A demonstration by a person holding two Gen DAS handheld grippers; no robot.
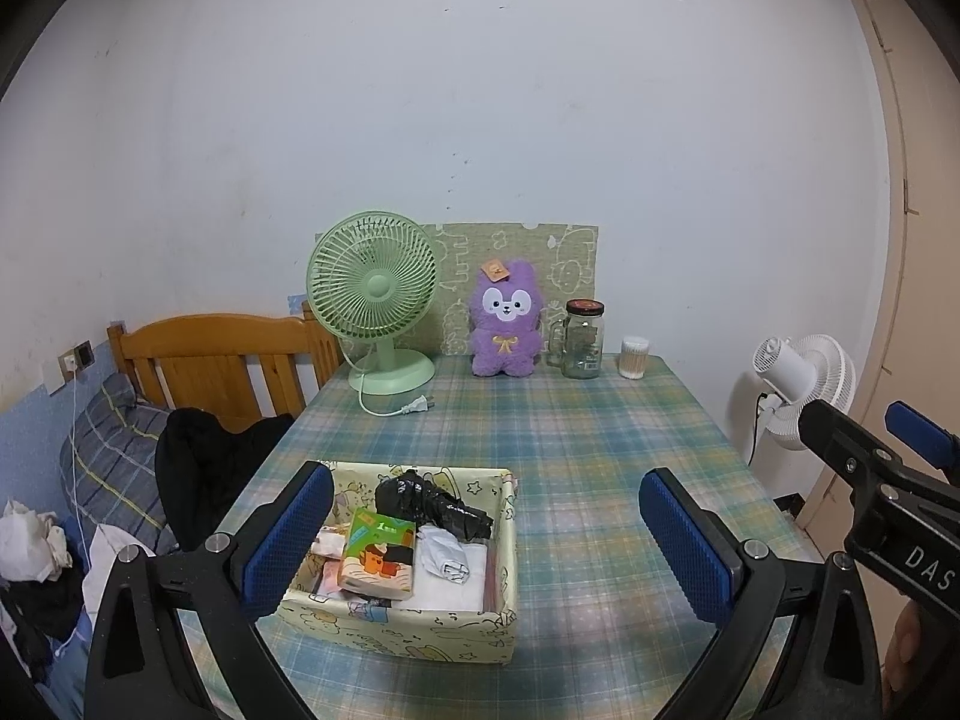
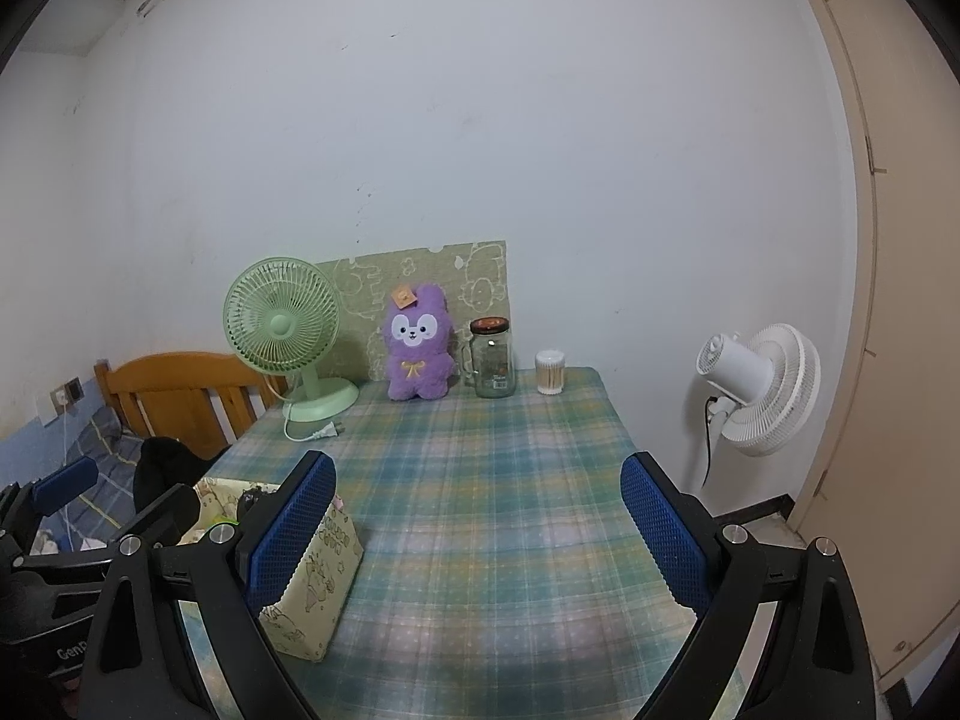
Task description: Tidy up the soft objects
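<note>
A yellow patterned storage box [image 1: 420,630] stands on the plaid table near the front left; it also shows in the right wrist view [image 2: 318,576]. Inside lie a black bundle [image 1: 432,504], a green tissue pack [image 1: 378,555] and a white folded item [image 1: 444,555]. A purple plush toy [image 1: 504,318] sits upright at the far edge, also in the right wrist view [image 2: 417,345]. My left gripper [image 1: 486,546] is open and empty, hovering over the box's right part. My right gripper [image 2: 477,534] is open and empty over bare tablecloth, right of the box.
A green desk fan [image 1: 375,306] with its loose plug, a glass jar [image 1: 582,339] and a cotton swab tub [image 1: 635,357] line the table's far edge. A wooden bed with clothes [image 1: 210,360] is on the left. A white fan [image 2: 756,390] stands right of the table.
</note>
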